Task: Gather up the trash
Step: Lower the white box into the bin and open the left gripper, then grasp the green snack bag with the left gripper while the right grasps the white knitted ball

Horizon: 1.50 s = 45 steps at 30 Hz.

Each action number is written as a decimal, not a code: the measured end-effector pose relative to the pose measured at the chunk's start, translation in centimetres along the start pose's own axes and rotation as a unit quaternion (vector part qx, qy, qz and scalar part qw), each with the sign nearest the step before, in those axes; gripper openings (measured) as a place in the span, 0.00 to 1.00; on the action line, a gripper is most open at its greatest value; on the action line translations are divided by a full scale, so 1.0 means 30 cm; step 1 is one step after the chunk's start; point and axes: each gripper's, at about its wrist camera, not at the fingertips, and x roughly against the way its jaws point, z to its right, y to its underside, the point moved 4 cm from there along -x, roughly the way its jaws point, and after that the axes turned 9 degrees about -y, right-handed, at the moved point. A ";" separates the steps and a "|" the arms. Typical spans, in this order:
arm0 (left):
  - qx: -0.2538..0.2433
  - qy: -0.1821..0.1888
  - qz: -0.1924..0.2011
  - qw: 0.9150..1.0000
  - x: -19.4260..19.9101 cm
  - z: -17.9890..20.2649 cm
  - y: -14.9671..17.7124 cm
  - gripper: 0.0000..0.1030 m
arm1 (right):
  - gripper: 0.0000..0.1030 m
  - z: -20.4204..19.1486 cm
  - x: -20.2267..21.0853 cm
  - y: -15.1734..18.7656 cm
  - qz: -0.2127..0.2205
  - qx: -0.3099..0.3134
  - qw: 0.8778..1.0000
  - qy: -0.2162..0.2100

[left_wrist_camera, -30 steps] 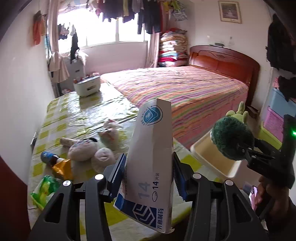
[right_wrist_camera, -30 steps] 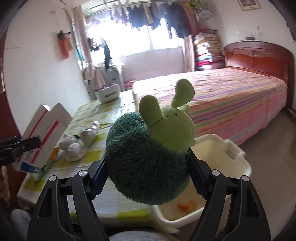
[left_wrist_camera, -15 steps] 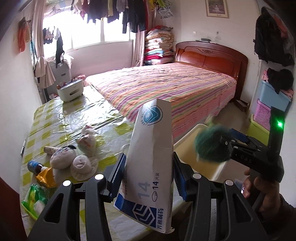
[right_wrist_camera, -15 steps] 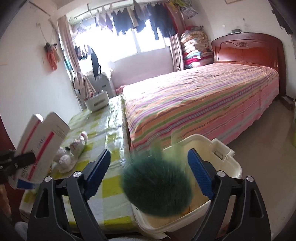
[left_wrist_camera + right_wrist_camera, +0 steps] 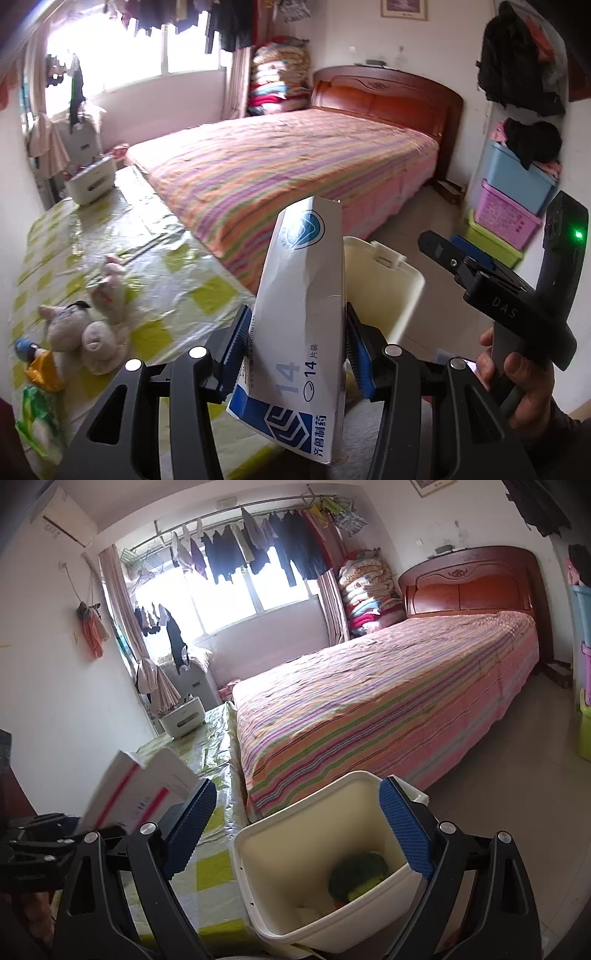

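Observation:
My left gripper (image 5: 295, 356) is shut on a white and blue medicine box (image 5: 306, 314), held upright over the table's near edge. The same box (image 5: 136, 790) shows at the left of the right wrist view. A cream plastic bin (image 5: 280, 849) stands on the floor between table and bed. In it lies a green plush toy (image 5: 358, 880). Above the bin my right gripper (image 5: 297, 825) hangs with its jaws opening and nothing between them. In the left wrist view that right gripper (image 5: 476, 273), held by a hand (image 5: 517, 373), hovers over the bin (image 5: 384, 284).
The yellow-checked table (image 5: 207, 291) carries pale plush toys (image 5: 85, 332), a small bottle (image 5: 26, 349), an orange wrapper (image 5: 44, 369), a green packet (image 5: 37, 424) and a white box (image 5: 90, 181) at its far end. A striped bed (image 5: 295, 166) and stacked plastic crates (image 5: 513, 206) flank the bin.
The green plush toy left the right gripper and fell into the bin, and the right jaws spread wider. My left gripper swung right with the medicine box, bringing the bin into view.

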 end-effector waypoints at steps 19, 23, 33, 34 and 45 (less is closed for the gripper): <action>-0.041 0.039 -0.026 0.998 -0.150 0.221 -0.122 0.49 | 0.86 0.164 0.108 -0.014 0.029 -0.049 0.997 0.042; -0.036 0.030 -0.021 0.999 -0.173 0.241 -0.136 0.53 | 0.86 0.165 0.115 -0.007 0.031 -0.049 0.997 0.045; 0.016 -0.005 -0.018 1.000 -0.152 0.140 -0.101 0.68 | 0.86 0.151 0.109 0.009 0.024 -0.051 0.998 0.033; 0.020 -0.008 -0.021 1.000 -0.150 0.128 -0.091 0.68 | 0.86 0.144 0.103 0.011 0.022 -0.050 0.998 0.029; 0.093 -0.066 -0.038 0.993 -0.094 -0.092 0.054 0.68 | 0.86 -0.010 -0.013 0.048 -0.023 -0.020 0.999 -0.028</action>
